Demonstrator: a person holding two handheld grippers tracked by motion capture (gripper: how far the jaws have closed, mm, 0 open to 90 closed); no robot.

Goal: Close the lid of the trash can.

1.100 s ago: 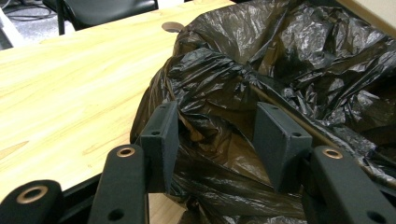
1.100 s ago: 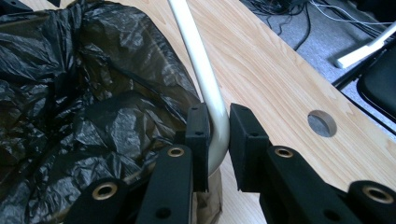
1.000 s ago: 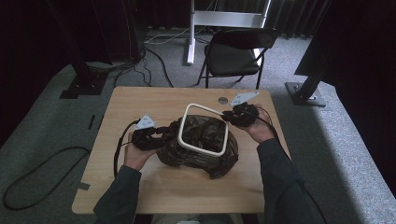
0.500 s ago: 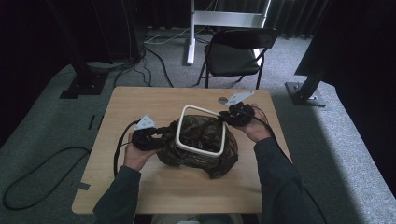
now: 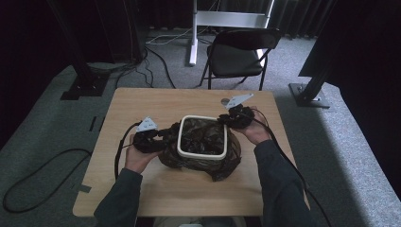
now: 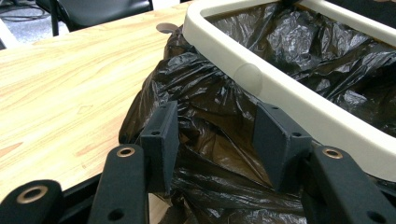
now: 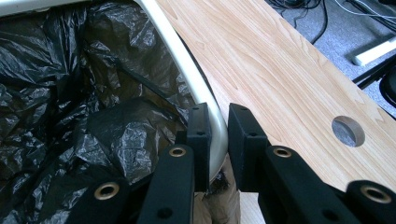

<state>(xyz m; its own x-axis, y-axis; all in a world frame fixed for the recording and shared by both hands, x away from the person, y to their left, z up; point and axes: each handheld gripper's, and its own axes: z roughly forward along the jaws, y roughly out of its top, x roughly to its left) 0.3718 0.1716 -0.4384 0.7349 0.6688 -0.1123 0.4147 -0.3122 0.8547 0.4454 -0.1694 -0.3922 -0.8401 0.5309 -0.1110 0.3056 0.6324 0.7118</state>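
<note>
Work in hand: fitting a black bin bag (image 5: pixel 201 163) to a small cream bin (image 5: pixel 202 152) that stands near the middle of the bench (image 5: pixel 142 101), a little toward its right edge.
Bin: upright, mouth up, its pale rim bare all round in the high view; the bag lies crumpled inside it and bunches around its outside walls down onto the bench.
Right tool (image 7: pixel 218 135): jaws narrow and just closing, set across the rim at the bin's far right corner, one jaw inside against the bag and one outside; the rim sits between the pads, and it reads as pinched.
Left tool (image 6: pixel 217 140): jaws wide, resting against the loose bag on the bin's left side just below the rim; plastic lies between the pads but they do not press on it.
Step, as judged: the right tool steadies the bin while the left is placed to take up slack plastic.
Next move calls for: closing the left jaws on a fold of bag without catching the rim, then lifting it up and over that edge.
Risk: thin plastic may slip or tear; the light bin may tip if pulled sideways.
</note>
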